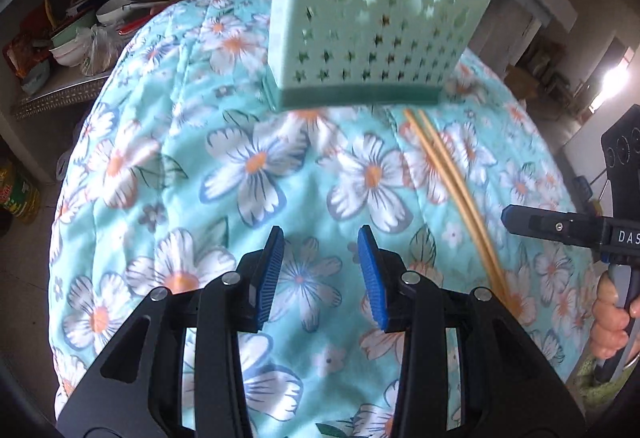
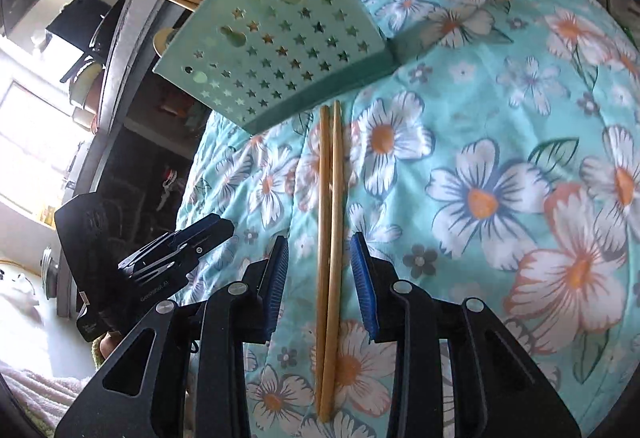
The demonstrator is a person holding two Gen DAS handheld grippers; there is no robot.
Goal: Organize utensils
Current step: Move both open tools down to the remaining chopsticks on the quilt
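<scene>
The right gripper (image 2: 320, 278) hangs open astride the pair of chopsticks (image 2: 329, 238), pads clear of the wood. The left gripper (image 1: 320, 270) is open and empty over the floral cloth (image 1: 256, 166). The chopsticks lie side by side, tips just short of the green holder (image 2: 280, 50). They look light, stiff and smooth, likely to roll or scissor apart; pinching both together near mid-length seems safest.

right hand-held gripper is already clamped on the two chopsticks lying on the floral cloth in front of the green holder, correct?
Not clamped. In the right wrist view the right hand-held gripper stands open around the two chopsticks, with a gap between each blue pad and the wood. The rest holds: they lie on the floral cloth in front of the green holder.
</scene>
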